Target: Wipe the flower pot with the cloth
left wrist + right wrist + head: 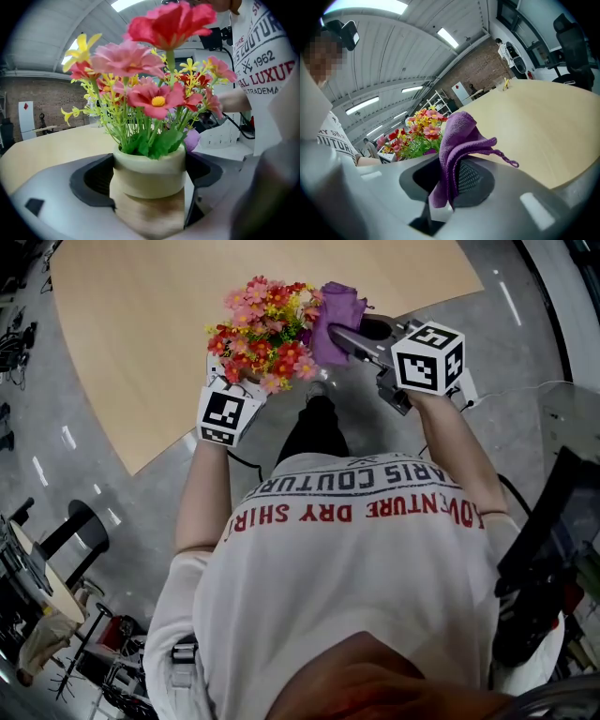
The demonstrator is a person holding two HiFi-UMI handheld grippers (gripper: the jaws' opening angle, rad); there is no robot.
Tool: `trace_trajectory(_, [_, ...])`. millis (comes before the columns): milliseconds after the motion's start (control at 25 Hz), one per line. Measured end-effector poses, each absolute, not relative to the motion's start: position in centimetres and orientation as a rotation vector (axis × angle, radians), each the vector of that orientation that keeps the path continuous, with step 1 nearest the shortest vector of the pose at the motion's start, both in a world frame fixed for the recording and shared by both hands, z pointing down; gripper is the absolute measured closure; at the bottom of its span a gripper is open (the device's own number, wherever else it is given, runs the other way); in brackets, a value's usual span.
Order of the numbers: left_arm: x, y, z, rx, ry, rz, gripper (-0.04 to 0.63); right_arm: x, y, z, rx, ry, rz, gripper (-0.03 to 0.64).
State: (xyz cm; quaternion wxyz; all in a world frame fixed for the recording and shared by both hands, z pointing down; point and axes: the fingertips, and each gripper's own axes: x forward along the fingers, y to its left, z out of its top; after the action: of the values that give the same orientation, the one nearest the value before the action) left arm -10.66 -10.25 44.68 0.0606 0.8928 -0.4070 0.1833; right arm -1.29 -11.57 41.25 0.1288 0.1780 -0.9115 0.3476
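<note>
A cream flower pot (pixel 149 177) with pink, red and yellow artificial flowers (pixel 154 96) sits clamped between the jaws of my left gripper (pixel 150 187), held up in the air. In the head view the flowers (pixel 262 334) hide the pot, with the left gripper (pixel 234 381) under them. My right gripper (pixel 447 180) is shut on a folded purple cloth (pixel 457 145). Seen from the head view, the cloth (pixel 333 320) touches the right side of the bouquet, and the right gripper (pixel 352 338) lies just right of it.
A large light wooden table (pixel 225 277) lies beyond both grippers, its curved edge toward me. Grey floor (pixel 141 512) is below. A round side table and chairs (pixel 47 568) stand at the lower left, dark equipment (pixel 548 549) at the right.
</note>
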Motion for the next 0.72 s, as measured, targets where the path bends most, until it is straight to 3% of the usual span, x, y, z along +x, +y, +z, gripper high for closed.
trace_trajectory(720, [-10.9, -10.5, 44.6, 2.711, -1.199, 0.57, 0.102, -3.6, -11.8, 46.3, 0.447, -2.391, 0.927, 0.572])
